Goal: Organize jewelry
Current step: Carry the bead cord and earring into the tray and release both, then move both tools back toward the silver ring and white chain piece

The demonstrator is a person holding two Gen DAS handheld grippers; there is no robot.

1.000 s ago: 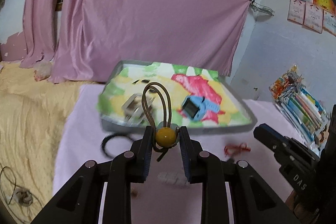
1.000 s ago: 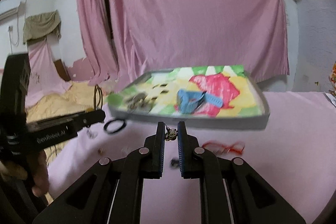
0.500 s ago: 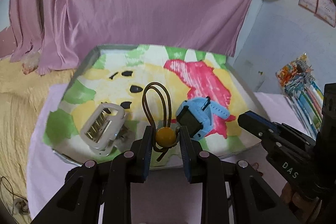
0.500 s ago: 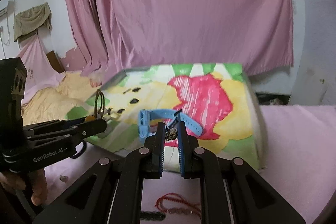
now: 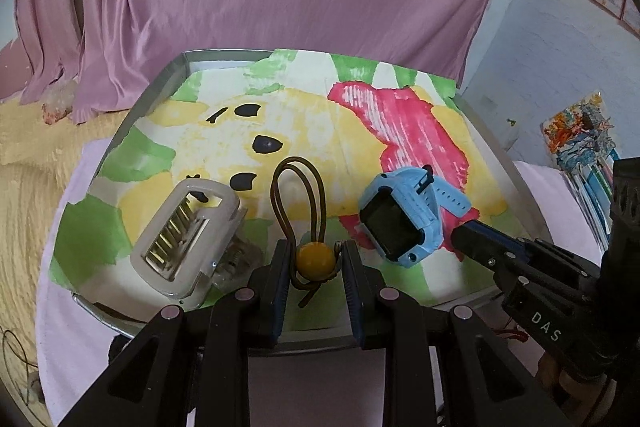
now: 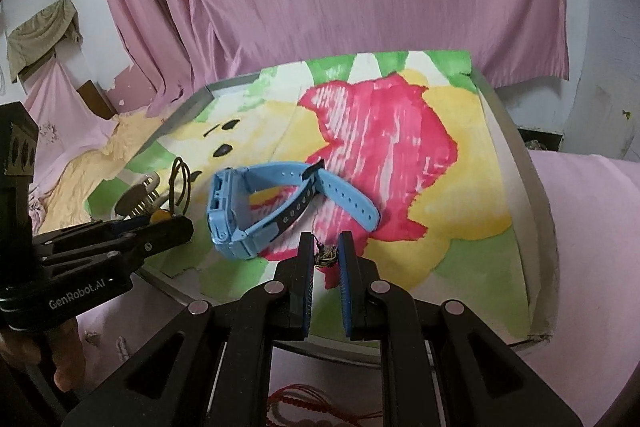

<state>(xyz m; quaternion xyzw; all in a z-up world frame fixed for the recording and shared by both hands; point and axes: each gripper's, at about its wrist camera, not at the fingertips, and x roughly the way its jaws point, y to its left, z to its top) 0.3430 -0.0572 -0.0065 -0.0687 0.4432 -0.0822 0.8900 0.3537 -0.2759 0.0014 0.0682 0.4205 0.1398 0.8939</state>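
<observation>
Yellow bead of the brown hair tie [image 5: 315, 259] sits clamped in my left gripper [image 5: 315, 263], above the near edge of the tray [image 5: 160, 83]. My right gripper [image 6: 326, 255] pinches a small metal trinket [image 6: 327, 254] beside the blue watch [image 6: 256, 211]. A hair claw [image 5: 186, 233] lies in the tray.

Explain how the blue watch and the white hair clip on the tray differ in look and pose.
The blue watch has a dark square screen and a soft strap with holes; the white hair clip is a hard frame with a row of teeth. The watch lies on its side on the tray's red patch; the clip lies flat on the green and yellow part. Both rest in the tray, and neither is held by any tongs.
</observation>
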